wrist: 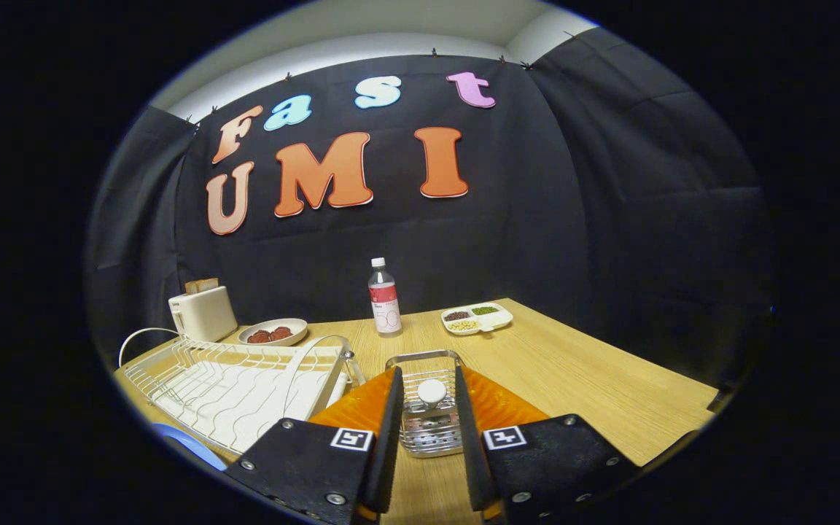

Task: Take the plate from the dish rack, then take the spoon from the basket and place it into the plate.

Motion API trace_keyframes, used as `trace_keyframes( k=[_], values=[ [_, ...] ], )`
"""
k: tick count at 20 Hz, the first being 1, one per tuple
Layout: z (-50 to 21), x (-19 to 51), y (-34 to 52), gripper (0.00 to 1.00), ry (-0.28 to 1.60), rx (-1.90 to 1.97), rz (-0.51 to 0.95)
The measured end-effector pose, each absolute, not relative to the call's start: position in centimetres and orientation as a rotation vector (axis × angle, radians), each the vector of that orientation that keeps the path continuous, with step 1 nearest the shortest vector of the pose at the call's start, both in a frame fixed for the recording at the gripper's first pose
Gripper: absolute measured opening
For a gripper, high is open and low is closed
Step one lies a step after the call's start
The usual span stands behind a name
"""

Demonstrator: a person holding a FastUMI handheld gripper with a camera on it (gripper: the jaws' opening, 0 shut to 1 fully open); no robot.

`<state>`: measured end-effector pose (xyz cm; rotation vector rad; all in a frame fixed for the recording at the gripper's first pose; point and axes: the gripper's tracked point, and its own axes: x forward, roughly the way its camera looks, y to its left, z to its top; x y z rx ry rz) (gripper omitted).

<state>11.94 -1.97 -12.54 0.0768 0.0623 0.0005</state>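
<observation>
Gripper view: the gripper point(426, 408) hangs over the table's point(573, 379) near edge, fingers parted, empty. The basket point(429, 419) lies between and just ahead of them; the spoon's point(432, 392) handle stands upright inside. Plate point(185, 442): beside the dish rack point(238, 386), at the table's near corner.

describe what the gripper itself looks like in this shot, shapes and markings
The gripper has two long flat fingers that narrow toward the tips, running forward side by side. Each is mounted on a dark angular plate held by round silver screws. Each plate carries a small square black-and-white tag near its inner edge. No cables can be seen.
</observation>
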Motion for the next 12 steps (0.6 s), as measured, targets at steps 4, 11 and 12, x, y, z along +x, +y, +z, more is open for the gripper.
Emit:
trace_keyframes(
  k=[4, 11, 12],
  values=[
    [-12.4, 12.2, -1.6, 0.10, 0.057, 0.067, 0.011],
    [-10.1, 12.0, -1.4, 0.04, 0.017, 0.013, -0.003],
    [-9.4, 11.8, -1.4, 0.03, 0.007, 0.000, -0.008]
  ],
)
